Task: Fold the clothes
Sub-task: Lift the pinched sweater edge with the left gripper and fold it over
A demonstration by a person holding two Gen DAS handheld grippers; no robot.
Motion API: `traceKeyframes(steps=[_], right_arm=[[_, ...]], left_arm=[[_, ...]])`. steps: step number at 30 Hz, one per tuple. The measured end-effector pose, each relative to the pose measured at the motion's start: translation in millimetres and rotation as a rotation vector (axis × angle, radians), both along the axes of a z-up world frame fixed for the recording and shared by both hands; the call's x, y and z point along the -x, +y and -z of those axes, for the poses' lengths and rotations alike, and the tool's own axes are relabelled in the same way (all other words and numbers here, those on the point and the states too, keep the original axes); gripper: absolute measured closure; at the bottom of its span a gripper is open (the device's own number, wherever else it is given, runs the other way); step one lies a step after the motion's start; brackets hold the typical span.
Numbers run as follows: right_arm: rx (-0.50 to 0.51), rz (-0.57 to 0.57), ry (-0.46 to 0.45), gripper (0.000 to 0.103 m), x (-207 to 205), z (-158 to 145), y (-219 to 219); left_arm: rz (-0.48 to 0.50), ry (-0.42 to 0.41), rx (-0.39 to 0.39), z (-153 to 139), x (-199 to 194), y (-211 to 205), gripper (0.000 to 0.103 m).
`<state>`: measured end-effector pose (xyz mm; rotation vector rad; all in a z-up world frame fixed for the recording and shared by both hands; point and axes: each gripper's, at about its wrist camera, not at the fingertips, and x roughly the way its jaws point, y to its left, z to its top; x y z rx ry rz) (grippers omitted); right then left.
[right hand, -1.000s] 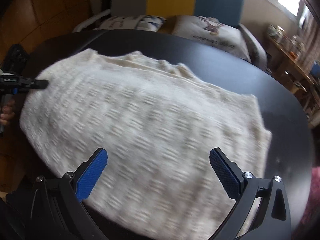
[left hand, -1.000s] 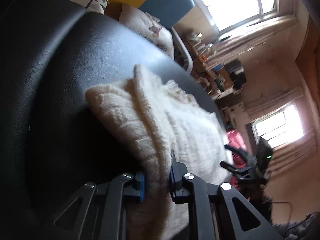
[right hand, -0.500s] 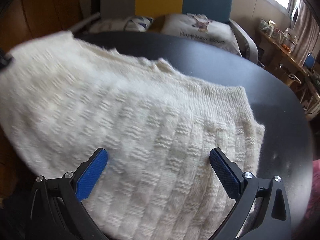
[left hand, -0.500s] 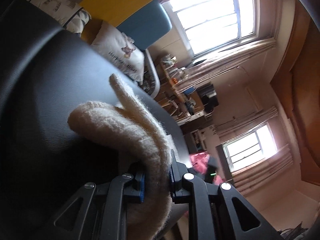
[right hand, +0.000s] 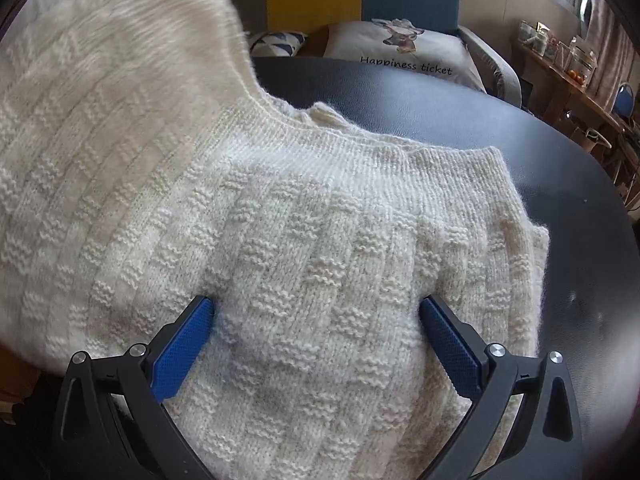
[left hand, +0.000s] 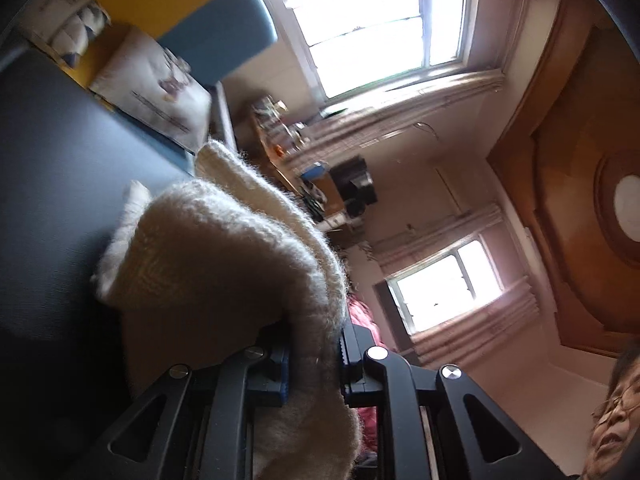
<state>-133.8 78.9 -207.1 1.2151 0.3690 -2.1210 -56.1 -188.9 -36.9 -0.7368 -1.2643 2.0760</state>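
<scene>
Change since a second ago: the left gripper [left hand: 314,360] has lifted its pinched edge of the cream knitted sweater [right hand: 304,248] off the black table [right hand: 568,168]; the cloth that lay flat now rises as a raised flap on the left of the right wrist view.
Left gripper: jaws closed tight on a thick fold of the sweater [left hand: 240,264], which bulges above the blue pads and hangs down behind them.
Right gripper [right hand: 316,340]: jaws spread wide, the blue pads [right hand: 182,350] pressed down into the knit, with a broad stretch of sweater between them, not pinched.
Sweater: right part lies on the table, ribbed hem toward the far side; left part lifted and curling over.
Background: a cushion [right hand: 404,56] printed "Happiness ticket" on a chair beyond the table; bright windows [left hand: 372,28] in the left wrist view.
</scene>
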Motion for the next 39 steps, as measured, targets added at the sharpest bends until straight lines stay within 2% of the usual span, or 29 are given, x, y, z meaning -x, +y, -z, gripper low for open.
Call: traceKeyframes(steps=[7, 15, 19, 26, 33, 39], right_arm=[[0.1, -0.003, -0.018, 0.0, 4, -3, 14], [0.099, -0.004, -0.009, 0.0, 3, -4, 14], [0.061, -0.019, 0.008, 0.0, -2, -3, 10], [0.007, -0.067, -0.002, 0.0, -5, -9, 10], [0.03, -0.028, 0.015, 0.0, -15, -38, 64], [-0.011, 0.02, -0.054, 0.0, -20, -8, 95]], left_arm=[[0.039, -0.042, -0.058, 14, 32, 43, 0.087], [0.069, -0.094, -0.043, 28, 53, 68, 0.087], [0.082, -0.131, -0.034, 37, 54, 76, 0.087], [0.09, -0.164, 0.01, 46, 60, 78, 0.086], [0.107, -0.184, 0.077, 46, 63, 90, 0.086], [0.147, -0.239, 0.196, 61, 73, 126, 0.086]])
